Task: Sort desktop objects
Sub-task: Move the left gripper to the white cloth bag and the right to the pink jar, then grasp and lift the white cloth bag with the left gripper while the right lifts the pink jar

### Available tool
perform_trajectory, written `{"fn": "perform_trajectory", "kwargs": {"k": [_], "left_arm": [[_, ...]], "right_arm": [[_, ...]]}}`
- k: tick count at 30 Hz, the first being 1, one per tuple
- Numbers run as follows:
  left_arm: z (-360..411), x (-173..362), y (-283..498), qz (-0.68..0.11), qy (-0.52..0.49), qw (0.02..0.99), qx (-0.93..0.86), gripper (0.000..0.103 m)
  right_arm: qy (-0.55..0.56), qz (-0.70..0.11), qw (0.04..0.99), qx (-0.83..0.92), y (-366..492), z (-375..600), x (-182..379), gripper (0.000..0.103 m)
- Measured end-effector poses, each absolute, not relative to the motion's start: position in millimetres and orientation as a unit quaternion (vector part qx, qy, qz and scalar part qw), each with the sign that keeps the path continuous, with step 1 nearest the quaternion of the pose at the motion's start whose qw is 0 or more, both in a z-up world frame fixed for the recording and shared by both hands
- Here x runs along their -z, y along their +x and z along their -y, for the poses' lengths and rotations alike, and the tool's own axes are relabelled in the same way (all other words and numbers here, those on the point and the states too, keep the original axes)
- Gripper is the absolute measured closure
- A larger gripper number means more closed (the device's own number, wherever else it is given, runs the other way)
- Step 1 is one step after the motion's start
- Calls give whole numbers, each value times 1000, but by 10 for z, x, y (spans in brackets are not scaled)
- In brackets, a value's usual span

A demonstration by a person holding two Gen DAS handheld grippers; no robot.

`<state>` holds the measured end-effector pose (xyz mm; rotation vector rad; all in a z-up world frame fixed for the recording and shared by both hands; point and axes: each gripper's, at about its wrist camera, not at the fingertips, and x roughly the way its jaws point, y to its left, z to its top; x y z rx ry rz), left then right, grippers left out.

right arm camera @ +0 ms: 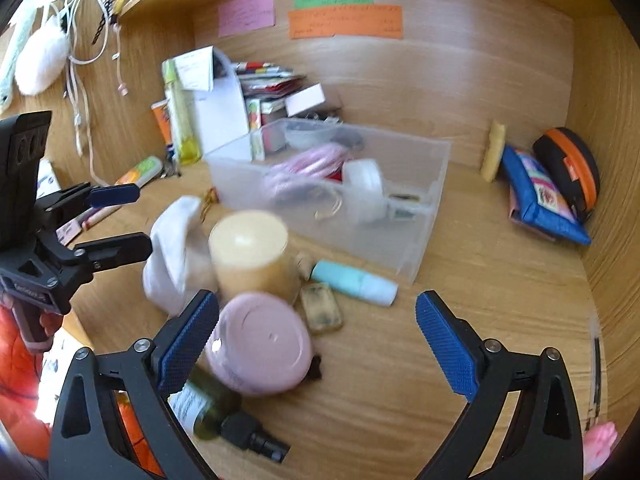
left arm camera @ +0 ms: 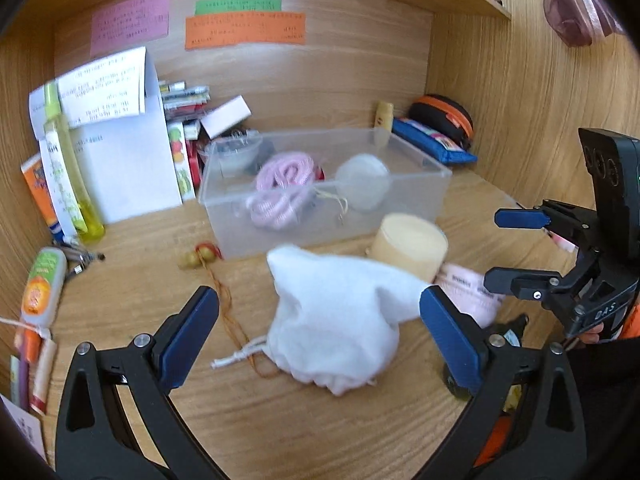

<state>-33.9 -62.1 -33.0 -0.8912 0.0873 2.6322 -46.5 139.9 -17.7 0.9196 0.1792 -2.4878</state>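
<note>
Beside the clear plastic bin (left arm camera: 420, 192), which serves as the landmark on this wooden desk (left arm camera: 280, 432), loose items lie scattered just in front of its near wall, seemingly waiting to be sorted into it. Already inside the bin are a coiled pink cord (left arm camera: 284, 174) and a round white container (left arm camera: 362, 186), which suggests the bin is the collecting place. Directly in front of the bin's near wall sits a white drawstring pouch (left arm camera: 336, 320), slumped, with its cord trailing away from the bin; touching it on the side nearer the bin's right corner is a cream cylindrical jar (right arm camera: 250, 254), and just in front of that a pink round-lidded jar (right arm camera: 260, 344). Near the bin's right front corner lie a teal-and-white tube (right arm camera: 354, 282) and a small yellowish block (right arm camera: 322, 308); a dark green bottle (right arm camera: 212, 412) rests farthest from the bin. The left gripper (left arm camera: 320, 336) is spread wide and empty, with the pouch lying between its fingers, though I cannot tell whether the pads touch it; it looks lined up for a grab. The right gripper (right arm camera: 316, 344) is likewise released and empty, and the pink jar sits against its left finger, off centre, so it would need to shift toward the jar before closing.
</note>
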Motion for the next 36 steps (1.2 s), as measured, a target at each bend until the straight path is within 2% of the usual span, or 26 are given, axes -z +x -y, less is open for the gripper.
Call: {"fn": "perform_trajectory", "kwargs": {"k": [4, 9, 14, 19, 23, 36], "left_arm": [[595, 453, -365, -27, -338, 186, -922, 1], [502, 572, -437, -39, -355, 192, -914, 1], [446, 664, -569, -46, -377, 194, -905, 1], [405, 673, -631, -50, -383, 198, -901, 1], [373, 672, -683, -63, -382, 200, -900, 1], [385, 669, -811, -47, -374, 208, -903, 2]], "right_arm": [[351, -72, 263, 896, -480, -1334, 244, 5], [369, -69, 292, 879, -530, -1266, 307, 11], [397, -62, 305, 864, -615, -1254, 386, 26], [412, -59, 308, 855, -647, -1245, 433, 29], [427, -64, 318, 844, -662, -1185, 481, 40], [432, 5, 327, 840, -740, -1305, 513, 41]]}}
